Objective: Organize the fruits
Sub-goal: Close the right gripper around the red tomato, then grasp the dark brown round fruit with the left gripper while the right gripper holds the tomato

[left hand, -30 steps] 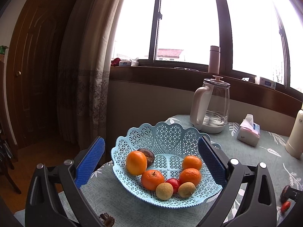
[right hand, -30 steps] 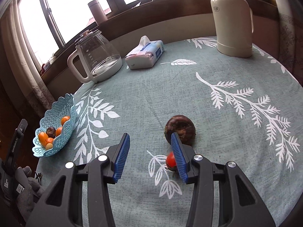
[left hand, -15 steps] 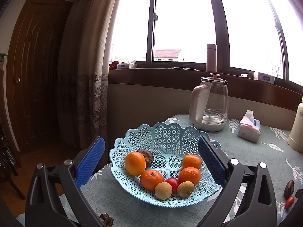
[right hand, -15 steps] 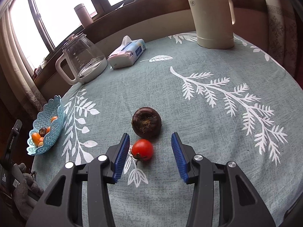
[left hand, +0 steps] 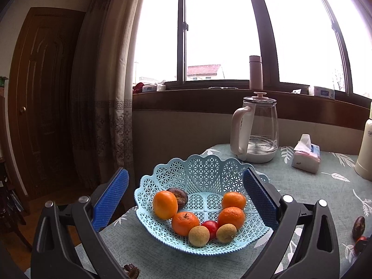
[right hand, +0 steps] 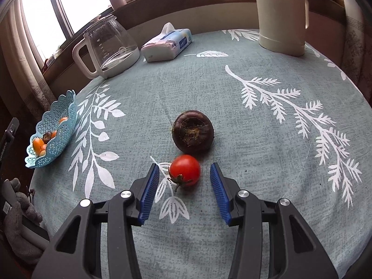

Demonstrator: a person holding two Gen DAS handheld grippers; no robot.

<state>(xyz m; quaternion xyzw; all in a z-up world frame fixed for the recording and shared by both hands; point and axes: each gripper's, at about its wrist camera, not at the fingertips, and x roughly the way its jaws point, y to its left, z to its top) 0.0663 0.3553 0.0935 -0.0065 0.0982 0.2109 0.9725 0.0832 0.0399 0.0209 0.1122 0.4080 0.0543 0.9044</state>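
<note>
Green cloth with white leaves covered the big round table [right hand: 267,121], and that was the biggest thing I saw. At its left edge sat the blue basket [left hand: 202,174], which already held several orange fruits, two small tan ones, a red one and a dark one. My left gripper [left hand: 186,200] hung in front of the basket with its blue pads spread very wide, one on each side, and it held nothing. Well apart from the basket, two bits were left on the cloth: a dark brown fruit [right hand: 193,134] and, just in front of it, a little red tomato [right hand: 184,170]. My right gripper [right hand: 184,186] was open, and the tomato sat between its pads, touching neither. I think I was at the grabbing step for the tomato. Next I would need to go a bit lower, squeeze softly so it would not squash, and carry it over to the basket.
</note>
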